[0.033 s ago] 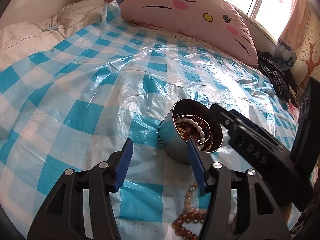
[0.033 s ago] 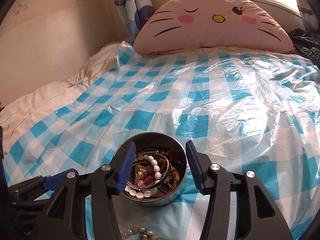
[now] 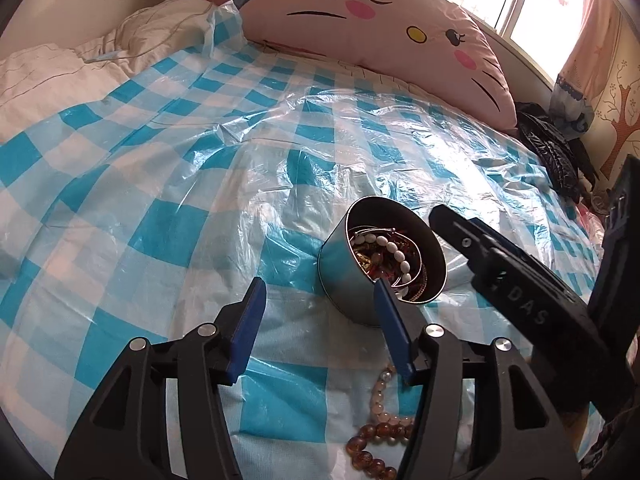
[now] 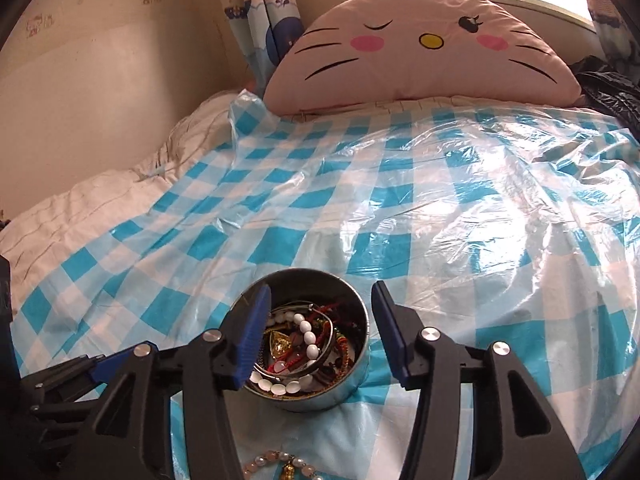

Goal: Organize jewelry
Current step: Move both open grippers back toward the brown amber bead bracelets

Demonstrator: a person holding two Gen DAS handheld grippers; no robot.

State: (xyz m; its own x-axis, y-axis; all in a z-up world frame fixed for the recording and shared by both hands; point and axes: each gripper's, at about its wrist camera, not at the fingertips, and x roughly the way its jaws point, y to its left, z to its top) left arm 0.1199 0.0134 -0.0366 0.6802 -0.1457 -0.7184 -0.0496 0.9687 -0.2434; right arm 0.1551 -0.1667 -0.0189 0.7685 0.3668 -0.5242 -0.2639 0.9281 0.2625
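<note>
A round metal tin (image 3: 340, 280) stands on the bed, filled with jewelry: a white bead bracelet (image 4: 308, 332), a silver bangle, a gold pendant and red cords. It also shows in the right wrist view (image 4: 352, 380). My left gripper (image 3: 318, 320) is open and empty, just left of the tin. My right gripper (image 4: 320, 332) is open and empty, hovering over the tin; it appears from the side in the left wrist view (image 3: 508, 284). A brown and pink bead strand (image 3: 376, 436) lies on the sheet in front of the tin, and its end shows in the right wrist view (image 4: 280, 464).
The bed is covered by a blue and white checked sheet under clear plastic (image 3: 200, 184). A pink cat-face pillow (image 3: 376, 28) lies at the head. White bedding (image 3: 60, 68) bunches at the left. Dark clothing (image 3: 552, 152) lies at the far right edge.
</note>
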